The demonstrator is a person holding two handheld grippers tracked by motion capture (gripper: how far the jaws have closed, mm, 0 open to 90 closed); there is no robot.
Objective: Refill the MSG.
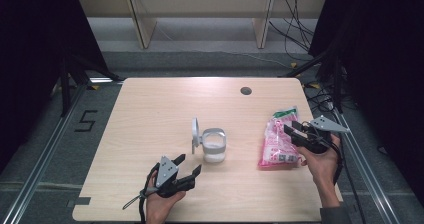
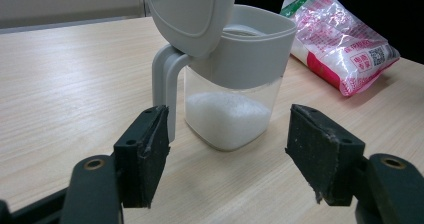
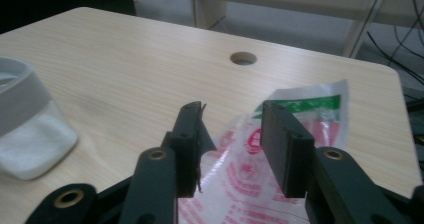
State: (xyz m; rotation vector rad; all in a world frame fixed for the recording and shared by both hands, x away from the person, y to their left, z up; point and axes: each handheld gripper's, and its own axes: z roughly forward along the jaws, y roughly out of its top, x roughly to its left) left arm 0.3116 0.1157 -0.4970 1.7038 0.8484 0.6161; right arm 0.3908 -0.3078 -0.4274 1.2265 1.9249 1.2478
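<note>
A clear container [image 1: 214, 147] with a grey collar and handle stands mid-table, holding white granules low down [image 2: 227, 116]. Its grey lid [image 1: 195, 133] is flipped up. My left gripper [image 1: 190, 163] sits just in front of it, open, its jaws [image 2: 227, 149] spread wide on either side of the container's base without touching. A pink, white and green bag [image 1: 277, 143] lies flat at the right. Over the bag's near-right part, my right gripper [image 1: 291, 128] is open; the bag [image 3: 240, 179] shows in the gap between its jaws [image 3: 232, 144]. The container's edge [image 3: 25, 129] appears at left there.
A round cable hole [image 1: 245, 90] sits near the table's far edge [image 3: 243, 58]. Cables and wooden legs lie on the floor beyond. Metal rails [image 1: 45, 154] run along both sides of the table. The table's right edge is close to the bag.
</note>
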